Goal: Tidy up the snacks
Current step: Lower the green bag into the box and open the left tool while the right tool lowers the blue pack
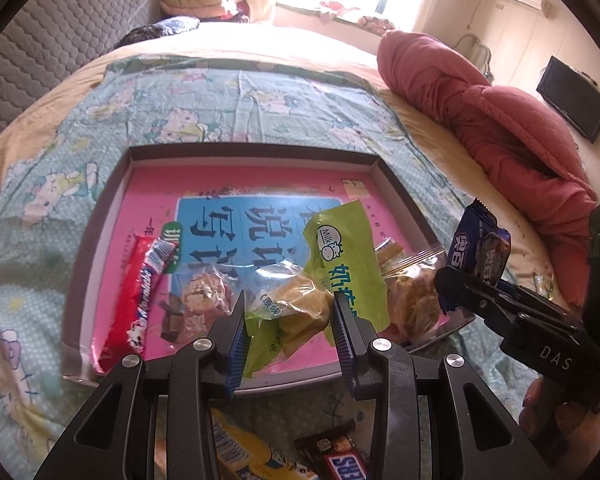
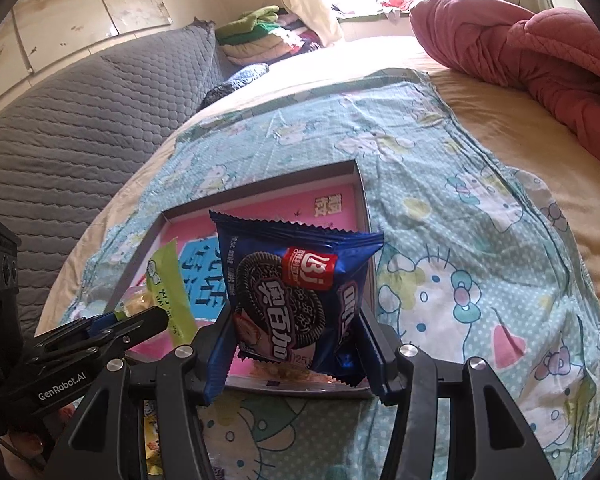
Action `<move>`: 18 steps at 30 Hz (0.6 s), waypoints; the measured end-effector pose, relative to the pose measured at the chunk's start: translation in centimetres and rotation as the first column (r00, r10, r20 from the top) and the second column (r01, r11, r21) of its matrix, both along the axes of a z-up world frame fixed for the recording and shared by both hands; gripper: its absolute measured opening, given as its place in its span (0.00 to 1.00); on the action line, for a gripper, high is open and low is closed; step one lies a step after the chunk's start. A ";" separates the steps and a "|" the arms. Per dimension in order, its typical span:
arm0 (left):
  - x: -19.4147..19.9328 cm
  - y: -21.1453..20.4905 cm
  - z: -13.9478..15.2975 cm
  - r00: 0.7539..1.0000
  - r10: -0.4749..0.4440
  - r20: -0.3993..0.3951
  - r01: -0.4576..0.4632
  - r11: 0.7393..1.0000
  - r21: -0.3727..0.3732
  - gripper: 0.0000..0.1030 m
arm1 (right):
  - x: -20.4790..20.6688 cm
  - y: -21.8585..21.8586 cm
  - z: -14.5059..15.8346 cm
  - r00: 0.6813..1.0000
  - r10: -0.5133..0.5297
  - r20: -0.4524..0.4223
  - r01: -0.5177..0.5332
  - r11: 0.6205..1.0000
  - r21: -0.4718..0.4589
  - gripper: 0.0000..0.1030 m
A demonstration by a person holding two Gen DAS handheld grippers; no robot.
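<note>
the right gripper [image 2: 296,344] is clamped on a blue cookie packet [image 2: 300,300] printed with a dark sandwich cookie, a red badge and white chinese characters, held upright above the near right corner of the shallow box [image 2: 256,190]. from the left wrist view the same gripper body reads "das", and the packet hangs just past the box's right wall.

the left gripper [image 1: 288,328] has its blue pads pressed against a clear-wrapped yellow cake [image 1: 300,304] — it grips that one, low over the box [image 1: 252,150], whose pink liner carries large blue chinese writing. its body reads "genrobot.ai" in the right wrist view.

in the box: one red candy stick [image 1: 134,300] along the left wall, one green pouch [image 1: 340,248] marked "milk" with a cartoon cow, and two clear bags of brownish snacks [image 1: 412,296].

near the camera, on the cartoon-cat sheet [image 1: 180,100], lie one snickers bar [image 1: 340,460] and one yellow packet [image 1: 244,452].
</note>
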State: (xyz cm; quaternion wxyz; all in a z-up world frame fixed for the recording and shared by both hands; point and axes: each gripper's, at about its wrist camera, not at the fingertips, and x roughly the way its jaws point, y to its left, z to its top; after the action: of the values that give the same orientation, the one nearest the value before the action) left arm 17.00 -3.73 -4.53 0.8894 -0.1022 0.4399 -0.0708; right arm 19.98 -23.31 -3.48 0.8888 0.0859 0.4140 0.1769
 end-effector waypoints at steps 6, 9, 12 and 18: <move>0.6 0.0 -1.1 1.000 -0.001 -0.023 0.002 1.000 0.017 0.38 | 0.6 0.8 -1.2 1.000 0.017 -0.027 -0.017 1.000 -0.009 0.54; 0.7 0.1 -1.5 0.999 -0.004 -0.034 0.005 1.000 0.018 0.38 | 0.8 1.2 -1.8 0.998 0.035 -0.053 -0.035 0.999 0.013 0.54; 0.9 0.3 -1.9 0.999 -0.004 -0.046 0.005 1.000 0.021 0.38 | 0.9 1.6 -2.0 0.997 0.047 -0.054 -0.046 0.999 0.013 0.54; 1.0 0.6 -2.5 0.998 0.000 -0.063 0.001 1.000 0.018 0.38 | 0.9 2.7 -2.2 0.995 0.084 -0.050 -0.084 0.996 0.008 0.54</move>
State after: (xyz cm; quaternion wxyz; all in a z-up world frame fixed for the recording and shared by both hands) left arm 17.98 -3.10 -7.06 0.8760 -0.0961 0.4683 -0.0636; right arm 20.93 -20.58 -5.70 0.8695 0.0754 0.4391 0.2130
